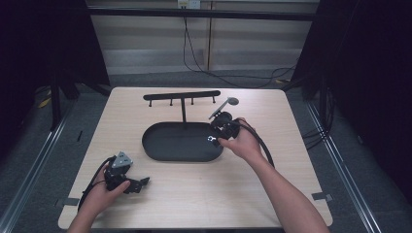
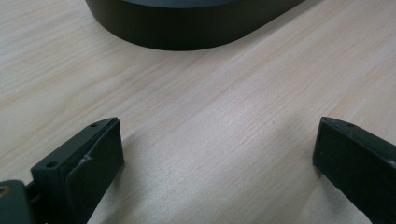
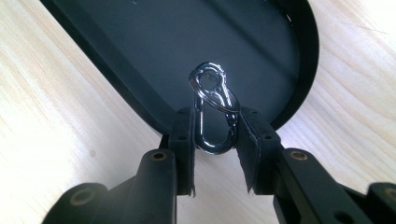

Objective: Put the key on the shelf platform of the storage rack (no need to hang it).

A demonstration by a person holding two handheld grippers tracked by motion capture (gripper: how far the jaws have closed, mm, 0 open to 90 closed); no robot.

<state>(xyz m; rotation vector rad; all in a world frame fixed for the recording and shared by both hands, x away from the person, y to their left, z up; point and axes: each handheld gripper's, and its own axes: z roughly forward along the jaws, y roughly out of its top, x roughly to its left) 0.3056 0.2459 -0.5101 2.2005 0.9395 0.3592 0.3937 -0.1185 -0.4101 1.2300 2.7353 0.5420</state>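
Note:
A silver carabiner [image 3: 212, 114] with a small ring on its top end sits between the pads of my right gripper [image 3: 215, 120], which is shut on its two sides. It hangs over the right end of a black oval tray [image 3: 140, 100]. In the high view the right gripper [image 1: 217, 137] holds the carabiner [image 1: 213, 140] just above the tray's right rim [image 1: 150, 148]. My left gripper [image 1: 137, 185] rests on the table near the front left. Its jaws stand wide open in the left gripper view [image 2: 217, 154], with bare wood between them.
A thin post rises from the tray's back edge and carries a black bar with several small hooks [image 1: 182, 95]. The tray's dark wall [image 2: 187, 32] lies ahead of the left gripper. The wooden table [image 1: 194, 194] has dark floor and cables beyond its edges.

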